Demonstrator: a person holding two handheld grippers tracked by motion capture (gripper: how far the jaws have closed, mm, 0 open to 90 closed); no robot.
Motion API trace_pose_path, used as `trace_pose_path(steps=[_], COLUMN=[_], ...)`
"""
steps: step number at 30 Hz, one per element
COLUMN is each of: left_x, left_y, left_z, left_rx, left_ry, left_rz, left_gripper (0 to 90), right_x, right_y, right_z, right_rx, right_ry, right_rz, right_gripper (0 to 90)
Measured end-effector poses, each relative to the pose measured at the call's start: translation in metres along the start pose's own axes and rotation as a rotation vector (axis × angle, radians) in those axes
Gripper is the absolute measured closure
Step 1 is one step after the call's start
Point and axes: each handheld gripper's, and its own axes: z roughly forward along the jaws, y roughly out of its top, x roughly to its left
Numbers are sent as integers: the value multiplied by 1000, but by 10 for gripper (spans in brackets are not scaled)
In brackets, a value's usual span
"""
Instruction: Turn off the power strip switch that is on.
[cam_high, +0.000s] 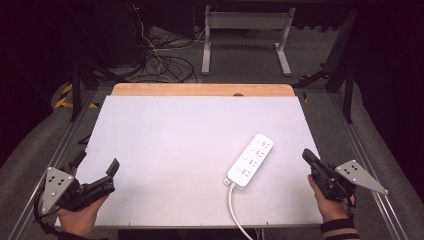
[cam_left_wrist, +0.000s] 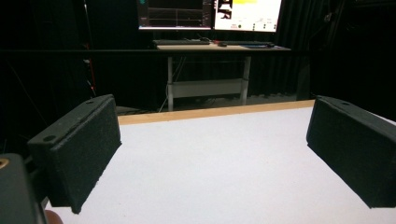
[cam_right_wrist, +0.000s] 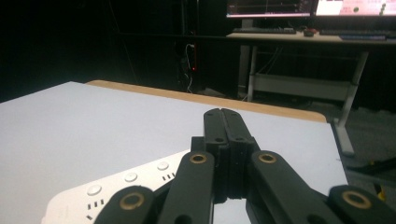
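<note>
high view first: white plastic power strip (cam_high: 250, 160) lies on the white table board (cam_high: 175, 135), right of centre, long axis running diagonally from near-left to far-right, its white cable (cam_high: 235, 210) trailing off the near edge. my right gripper (cam_high: 311, 159) sits just beside it, much nearer than my left gripper (cam_high: 96, 165) at the near-left corner.

left gripper view: black padded jaws stand wide apart over bare board, nothing between them.

right gripper view: jaws pressed together, empty; the strip lies low and to the left, so i'd judge the right hand should take it.
</note>
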Motion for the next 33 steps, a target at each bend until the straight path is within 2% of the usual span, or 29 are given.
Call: trace_pose_path(steps=[4,12,17,18,21,22,33], left_x=[0,1,0,-1,-1,0,2], left_y=[0,0,-1,-1,-1,-1,-2], left_z=[0,0,1,1,1,1,-4], left_rx=[-1,3,6,4,6,9,13], left_ry=[-4,0,-3,-4,-4,-2,5], left_rz=[1,2,0,3,5,7,10], left_gripper=[35,38,41,41,41,41,45], right_x=[0,6,20,28,34,39,49], right_y=[5,16,27,29,30,30,29], right_z=[-1,2,12,18,24,29,45], right_rx=[16,9,26,47,69,88,143], right_ry=[7,29,65,89,112,134,183], right_rz=[10,19,-16,-33,-50,-64,-75], right_gripper=[900,900,900,900,900,900,900])
